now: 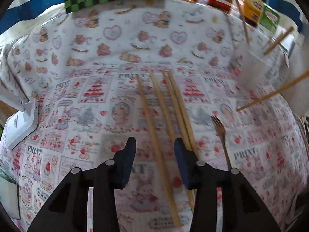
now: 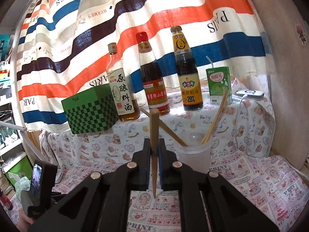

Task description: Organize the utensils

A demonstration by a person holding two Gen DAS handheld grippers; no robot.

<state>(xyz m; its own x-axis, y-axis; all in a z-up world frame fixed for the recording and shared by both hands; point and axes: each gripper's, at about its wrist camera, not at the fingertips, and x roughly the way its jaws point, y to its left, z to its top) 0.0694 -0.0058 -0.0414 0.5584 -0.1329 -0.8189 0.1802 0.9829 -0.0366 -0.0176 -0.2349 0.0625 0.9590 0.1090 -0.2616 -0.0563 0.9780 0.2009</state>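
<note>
Bare printed tablecloth (image 1: 77, 100) lies open at nine o'clock of the four loose chopsticks (image 1: 162, 104); a fork (image 1: 222, 133) lies at three o'clock. The left gripper (image 1: 154, 154) tilts downward, jaws partly open astride one stick, pads not pressing. The right gripper (image 2: 154, 152) clamps an upright chopstick (image 2: 154, 135) just beside the plastic cup (image 2: 193, 160), which holds more sticks.

You have three bottles (image 2: 154, 77) standing in a row at the back of the desk (image 2: 260, 174), with a green checkered box (image 2: 90, 112) to their left and a green carton (image 2: 219, 85) with a straw to their right. Behind them hangs a striped cloth (image 2: 135, 19). A white charger (image 2: 250, 93) lies beside the carton.
</note>
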